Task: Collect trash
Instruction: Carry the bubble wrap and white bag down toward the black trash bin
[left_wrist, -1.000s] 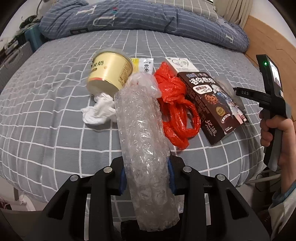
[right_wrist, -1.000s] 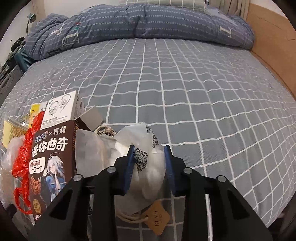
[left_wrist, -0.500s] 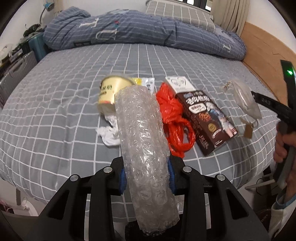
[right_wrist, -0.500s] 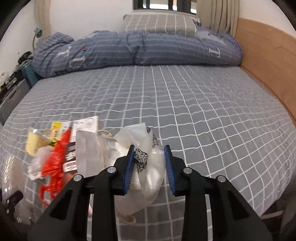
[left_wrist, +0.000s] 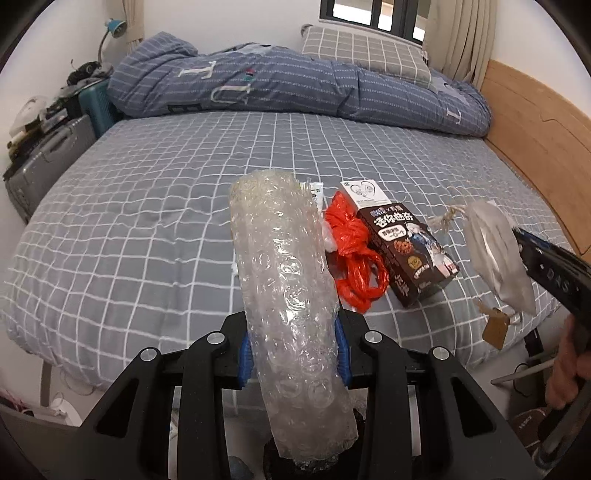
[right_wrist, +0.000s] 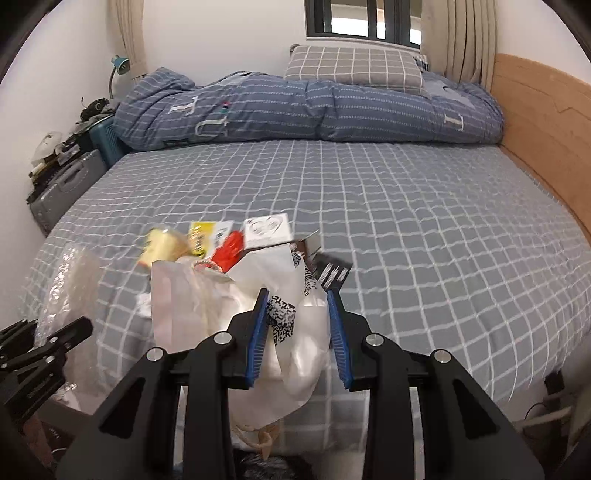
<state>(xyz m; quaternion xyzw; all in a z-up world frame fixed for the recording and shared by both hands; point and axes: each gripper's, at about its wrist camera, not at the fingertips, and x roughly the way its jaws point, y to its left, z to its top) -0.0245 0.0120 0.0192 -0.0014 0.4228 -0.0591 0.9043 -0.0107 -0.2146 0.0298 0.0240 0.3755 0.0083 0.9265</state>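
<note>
Your left gripper (left_wrist: 291, 356) is clamped on a roll of bubble wrap (left_wrist: 288, 295), its blue pads pressing both sides of the roll near its lower half; the roll's long axis runs straight out along the fingers, so its far end hides part of the bed beyond. Your right gripper (right_wrist: 297, 339) is closed narrow on a crumpled clear plastic bag (right_wrist: 258, 317) with a printed code label; a string and a brown paper tag (left_wrist: 495, 330) dangle beneath it, seen from the left wrist view well off to the right of the left gripper.

Both hands are loaded and lifted clear of the bed (left_wrist: 147, 236); neither can take more until it empties, and no bin shows in either view, so where to drop them I cannot tell.

The rest of the trash lies ahead of and just right of the left gripper, left of and beyond the right one: a red plastic bag (left_wrist: 354, 258), touching a dark cookie box (left_wrist: 410, 254) whose long axis slants away to the left; behind that a small white earphone box (left_wrist: 364, 192); a yellow paper cup (right_wrist: 166, 245) and a yellow-and-white sachet (right_wrist: 207, 232) sit furthest left in the right wrist view. Your left hand looks nearer to that cluster, I judge.
</note>
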